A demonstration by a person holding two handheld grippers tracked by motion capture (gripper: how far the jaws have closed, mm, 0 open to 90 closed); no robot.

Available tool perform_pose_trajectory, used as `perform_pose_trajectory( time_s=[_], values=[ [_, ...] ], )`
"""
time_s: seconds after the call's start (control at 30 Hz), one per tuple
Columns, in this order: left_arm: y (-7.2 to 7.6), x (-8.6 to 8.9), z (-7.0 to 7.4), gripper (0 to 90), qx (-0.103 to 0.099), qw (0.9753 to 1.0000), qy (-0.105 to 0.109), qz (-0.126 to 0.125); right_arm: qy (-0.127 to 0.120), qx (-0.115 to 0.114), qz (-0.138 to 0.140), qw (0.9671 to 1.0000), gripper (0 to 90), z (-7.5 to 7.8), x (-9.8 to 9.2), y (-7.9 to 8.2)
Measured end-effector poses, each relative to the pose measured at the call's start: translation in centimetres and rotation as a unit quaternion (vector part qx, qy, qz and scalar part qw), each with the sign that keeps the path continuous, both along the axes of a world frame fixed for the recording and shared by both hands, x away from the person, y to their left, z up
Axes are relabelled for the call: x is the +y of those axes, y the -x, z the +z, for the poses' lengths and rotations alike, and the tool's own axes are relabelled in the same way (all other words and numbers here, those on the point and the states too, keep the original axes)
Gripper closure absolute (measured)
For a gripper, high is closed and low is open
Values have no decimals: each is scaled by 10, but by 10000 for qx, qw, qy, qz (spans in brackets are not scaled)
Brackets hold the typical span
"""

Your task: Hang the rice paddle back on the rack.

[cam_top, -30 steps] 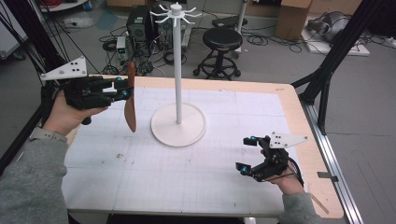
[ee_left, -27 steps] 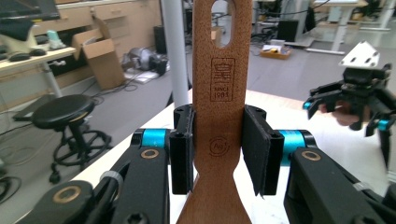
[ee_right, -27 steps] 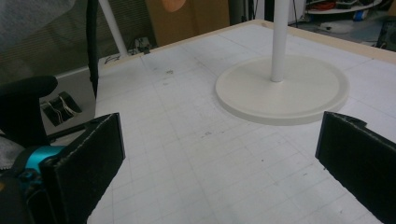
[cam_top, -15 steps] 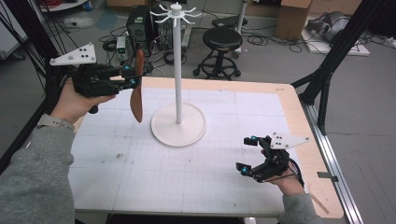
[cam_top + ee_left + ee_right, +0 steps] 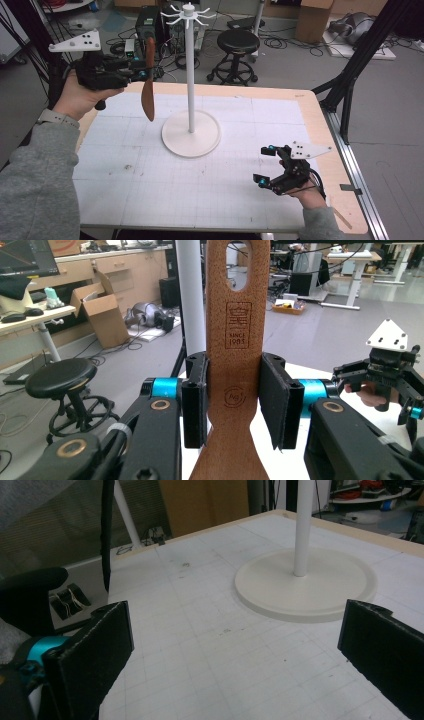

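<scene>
A brown wooden spatula (image 5: 148,79) hangs upright in the air at the table's far left, its blade down. My left gripper (image 5: 142,75) is shut on its handle. In the left gripper view the spatula handle (image 5: 235,365) sits clamped between both black pads, its hanging hole at the top, with the white pole (image 5: 191,295) just behind it. The white stand (image 5: 190,131) has a round base, a tall pole and a ring of hooks (image 5: 187,13) on top. My right gripper (image 5: 263,164) rests open near the front right of the table, and my right gripper (image 5: 235,655) holds nothing.
The white gridded table (image 5: 200,190) has a wooden rim. Beyond its far edge stand a black stool (image 5: 239,42), cables and boxes on the floor. A black tripod leg (image 5: 350,75) rises at the right edge.
My left gripper has risen with the spatula and moved right, closer to the stand's pole. The right gripper has stayed in place.
</scene>
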State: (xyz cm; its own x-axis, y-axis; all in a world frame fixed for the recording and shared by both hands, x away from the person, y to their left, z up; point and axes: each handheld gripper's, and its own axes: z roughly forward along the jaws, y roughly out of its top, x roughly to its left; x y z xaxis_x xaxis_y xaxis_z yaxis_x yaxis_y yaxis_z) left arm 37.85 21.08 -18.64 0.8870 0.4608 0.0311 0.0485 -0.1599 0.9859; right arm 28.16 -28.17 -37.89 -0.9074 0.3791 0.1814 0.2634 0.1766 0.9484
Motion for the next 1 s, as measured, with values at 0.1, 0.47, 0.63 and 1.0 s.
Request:
perform_pose_trajectory(
  time_s=[0.1,0.47,0.63,1.0],
  values=[
    [-3,-2,6,654,-11,10000,59,-25,-46,16,-21,10000,2,0,-2,0],
    [-11,-13,21,655,-6,9998,123,133,-17,26,11,10000,2,0,-1,0],
    [-16,-17,27,654,-23,9998,151,138,-55,11,-9,10000,1,0,-3,0],
    [-25,-28,30,655,46,9996,248,95,-57,-5,-51,10000,2,0,-4,0]
  ],
)
